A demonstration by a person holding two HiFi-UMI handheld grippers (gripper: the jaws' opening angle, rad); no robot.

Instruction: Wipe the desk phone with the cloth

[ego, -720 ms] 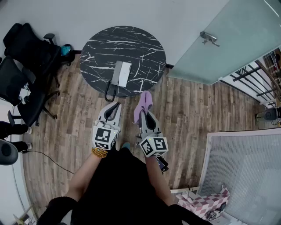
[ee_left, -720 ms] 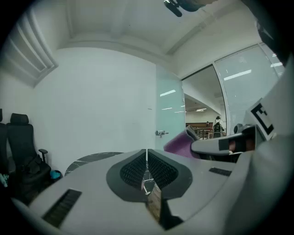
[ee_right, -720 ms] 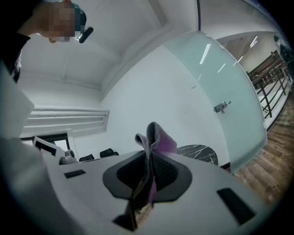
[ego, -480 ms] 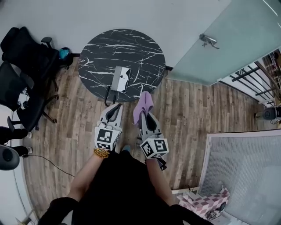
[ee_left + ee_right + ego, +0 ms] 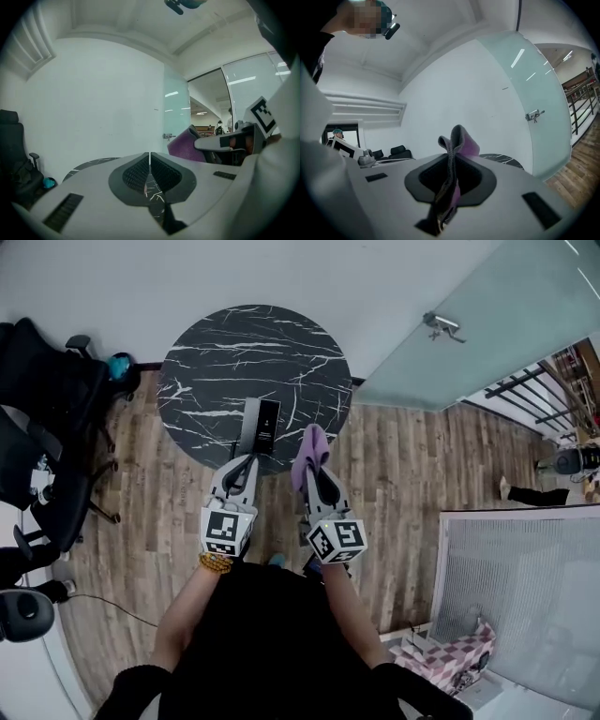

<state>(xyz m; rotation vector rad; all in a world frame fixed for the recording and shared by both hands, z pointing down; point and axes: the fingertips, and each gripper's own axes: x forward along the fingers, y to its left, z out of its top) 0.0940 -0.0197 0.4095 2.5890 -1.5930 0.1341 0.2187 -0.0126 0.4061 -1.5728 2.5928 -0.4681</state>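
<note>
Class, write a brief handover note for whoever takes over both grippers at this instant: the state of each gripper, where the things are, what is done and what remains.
The left gripper is shut and empty, held at the near edge of the table.
The right gripper is shut on the purple cloth, which sticks up past its tips.
The grey desk phone lies on the round black marble table, near its front edge.
Done: the cloth is in hand.
Left: the cloth is clear of the phone, so bring it over and wipe.

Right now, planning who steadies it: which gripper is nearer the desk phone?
Left. The left gripper, shut, is just short of the desk phone; the right gripper, shut on the purple cloth, is off to its right.
</note>
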